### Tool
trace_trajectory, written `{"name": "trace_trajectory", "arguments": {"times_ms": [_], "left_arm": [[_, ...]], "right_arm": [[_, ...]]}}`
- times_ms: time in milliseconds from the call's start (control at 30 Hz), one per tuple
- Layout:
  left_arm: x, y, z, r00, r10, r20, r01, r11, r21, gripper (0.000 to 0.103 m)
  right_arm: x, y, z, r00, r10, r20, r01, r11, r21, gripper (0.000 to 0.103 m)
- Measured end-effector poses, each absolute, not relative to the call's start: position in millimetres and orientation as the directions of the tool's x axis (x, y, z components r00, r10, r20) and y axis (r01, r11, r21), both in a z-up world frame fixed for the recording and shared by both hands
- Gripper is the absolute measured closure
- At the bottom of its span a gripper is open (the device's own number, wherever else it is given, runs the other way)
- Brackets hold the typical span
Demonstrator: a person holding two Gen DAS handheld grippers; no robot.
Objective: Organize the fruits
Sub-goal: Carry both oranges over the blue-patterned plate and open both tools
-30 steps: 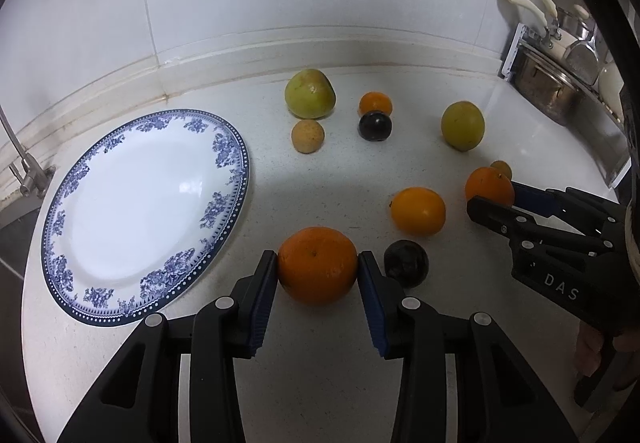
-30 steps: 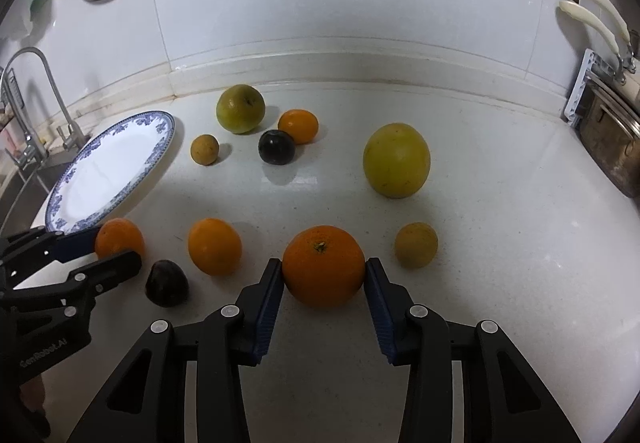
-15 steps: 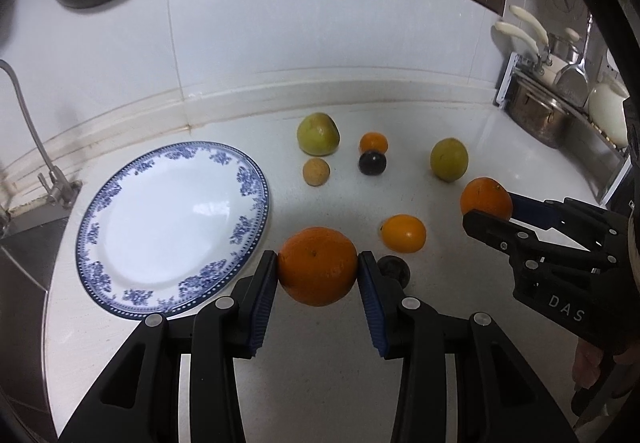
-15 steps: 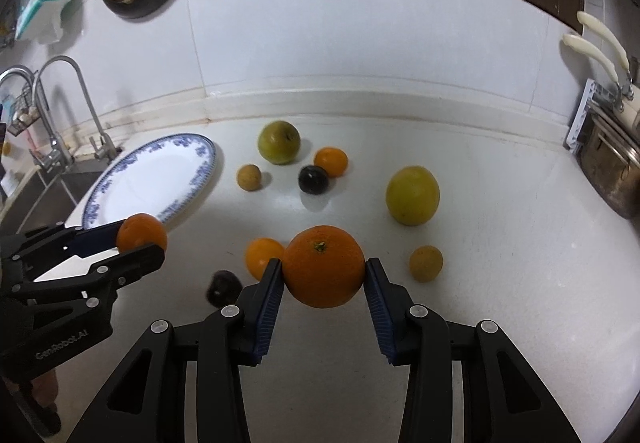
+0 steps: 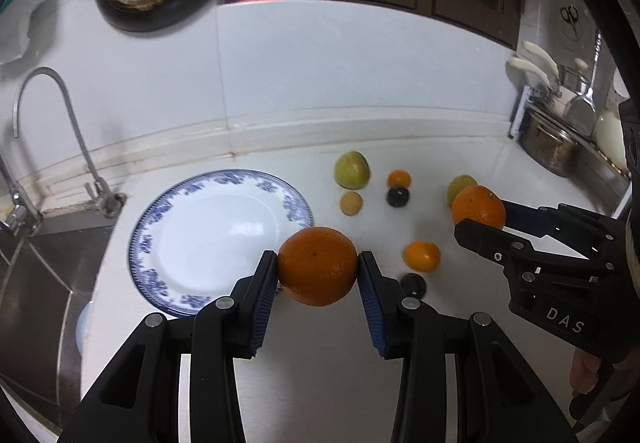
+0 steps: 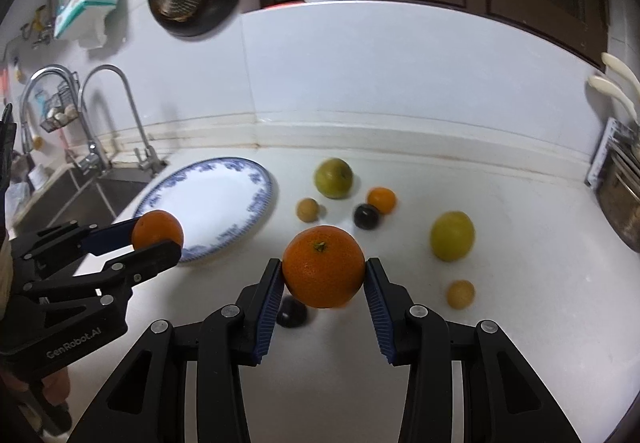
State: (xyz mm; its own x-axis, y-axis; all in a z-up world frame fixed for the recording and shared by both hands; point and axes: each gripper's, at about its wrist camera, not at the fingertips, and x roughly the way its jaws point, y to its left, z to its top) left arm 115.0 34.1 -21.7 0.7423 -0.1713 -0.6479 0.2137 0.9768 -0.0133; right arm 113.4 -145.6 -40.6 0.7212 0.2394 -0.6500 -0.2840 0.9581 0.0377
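1. While both tools carry fruit, keep each squeeze as it is: the left tool (image 5: 318, 275) is clamped on a large orange (image 5: 317, 265) across its middle, and the right tool (image 6: 324, 277) is clamped on a second orange (image 6: 324, 271) the same way, both clear of the desk (image 5: 312, 355).
2. Since round fruit can roll out of flat pads, I would keep the fingers level with each other and avoid twisting the wrists on the way over.
3. Ahead and to the left of the left tool lies the blue-rimmed plate (image 5: 298, 209), bare, which I judge to be the drop spot; the left orange already hangs over its near rim.
4. Bring the left tool in first, since the right tool is farther from the plate, so the two do not crowd each other.
5. Lower each orange until it rests on the plate's flat centre before loosening; released near the sloped rim, it could roll off.
6. Beyond and to the right of the tools, loose fruit (image 6: 333, 179) sits on the desk; pass above it.
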Motion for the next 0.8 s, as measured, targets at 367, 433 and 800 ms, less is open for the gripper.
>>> {"name": "trace_trajectory", "arguments": {"times_ms": [367, 433, 800], "left_arm": [[128, 65, -12, 0.775, -0.094, -0.625, 0.13, 0.991, 0.012, 0.063], [132, 71, -12, 0.779, -0.083, -0.622, 0.116, 0.993, 0.013, 0.063], [166, 106, -14, 0.792, -0.023, -0.61, 0.065, 0.997, 0.046, 0.063]], "right_arm": [[131, -108, -24, 0.71, 0.341, -0.616, -0.393, 0.918, 0.054, 0.061], [137, -101, -21, 0.708, 0.356, -0.61, -0.407, 0.911, 0.06, 0.061], [174, -56, -3, 0.721, 0.389, -0.573, -0.471, 0.882, 0.007, 0.061]]}}
